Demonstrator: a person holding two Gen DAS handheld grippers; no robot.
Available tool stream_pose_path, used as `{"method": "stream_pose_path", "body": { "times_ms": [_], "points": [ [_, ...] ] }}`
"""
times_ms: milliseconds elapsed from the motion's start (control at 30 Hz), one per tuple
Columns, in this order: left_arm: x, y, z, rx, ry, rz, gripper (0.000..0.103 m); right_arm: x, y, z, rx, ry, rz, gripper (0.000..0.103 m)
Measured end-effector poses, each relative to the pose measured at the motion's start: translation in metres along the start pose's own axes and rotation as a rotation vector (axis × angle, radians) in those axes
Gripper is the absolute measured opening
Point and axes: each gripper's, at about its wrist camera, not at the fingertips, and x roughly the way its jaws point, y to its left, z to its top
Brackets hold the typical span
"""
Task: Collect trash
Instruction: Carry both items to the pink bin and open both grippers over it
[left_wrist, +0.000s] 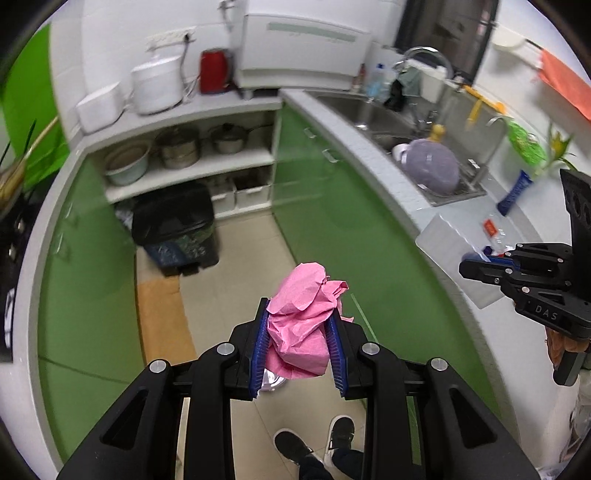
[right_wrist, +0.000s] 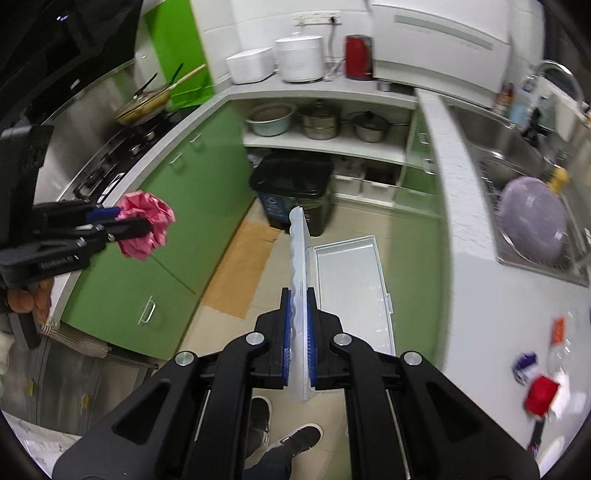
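Note:
My left gripper (left_wrist: 298, 314) is shut on a crumpled wad of pink paper (left_wrist: 301, 295), held over the floor between the green cabinets. The right wrist view shows the same wad (right_wrist: 147, 223) at its left edge, in the left gripper (right_wrist: 123, 225). My right gripper (right_wrist: 298, 295) is shut on the upright flap of a clear plastic clamshell box (right_wrist: 351, 288), whose other half hangs open to the right. In the left wrist view that box (left_wrist: 447, 247) and the right gripper (left_wrist: 467, 267) are at the right edge. A black lidded trash bin (left_wrist: 173, 221) (right_wrist: 291, 184) stands on the floor ahead.
More litter lies on the white counter (right_wrist: 472, 332): a red item (right_wrist: 541, 395) and a purple wrapper (right_wrist: 524, 363). A sink (left_wrist: 373, 118) holds a purple bowl (left_wrist: 432, 166). Cardboard (right_wrist: 240, 269) lies on the floor. Shelves carry pots (right_wrist: 319, 120). The person's shoes (left_wrist: 295, 446) are below.

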Motion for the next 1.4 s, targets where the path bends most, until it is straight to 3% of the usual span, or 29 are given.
{"method": "stream_pose_path", "body": {
  "times_ms": [200,533,600,633,667,700,833,1000,1300,1333,1367,1400],
  "points": [
    [0.081,0.032,-0.024,-0.076,0.072,0.016,0.029,0.086,0.007,-0.001,-0.034,0.064,0.044,0.007],
    [0.342,0.089,-0.141,-0.144,0.191,-0.025,0.033,0.309,-0.035,-0.1,0.0,0.17,0.019,0.007],
    [0.382,0.097,-0.159,-0.176,0.206,-0.028,0.056,0.336,-0.045,-0.115,0.012,0.177,0.015,0.007],
    [0.395,0.101,-0.166,-0.186,0.211,-0.023,0.056,0.356,-0.051,-0.126,0.018,0.184,0.014,0.007],
    [0.412,0.105,-0.174,-0.197,0.22,-0.023,0.063,0.368,-0.055,-0.132,0.018,0.189,0.013,0.007],
    [0.426,0.11,-0.182,-0.21,0.224,-0.023,0.098,0.38,-0.058,-0.139,0.016,0.197,0.012,0.007],
    [0.449,0.128,-0.198,-0.258,0.21,-0.016,0.098,0.421,-0.059,-0.16,-0.008,0.228,0.03,0.007],
    [0.445,0.155,-0.206,-0.335,0.184,-0.019,0.098,0.457,-0.04,-0.172,-0.057,0.269,0.082,0.007],
    [0.396,0.207,-0.221,-0.427,0.106,0.05,0.098,0.522,0.017,-0.169,-0.146,0.34,0.182,0.009],
    [0.39,0.211,-0.224,-0.433,0.096,0.059,0.098,0.526,0.021,-0.171,-0.153,0.345,0.181,0.026],
    [0.385,0.214,-0.226,-0.44,0.089,0.065,0.098,0.534,0.025,-0.171,-0.168,0.357,0.165,0.066],
    [0.383,0.218,-0.228,-0.447,0.084,0.071,0.098,0.537,0.028,-0.171,-0.171,0.351,0.159,0.083]
  ]
}}
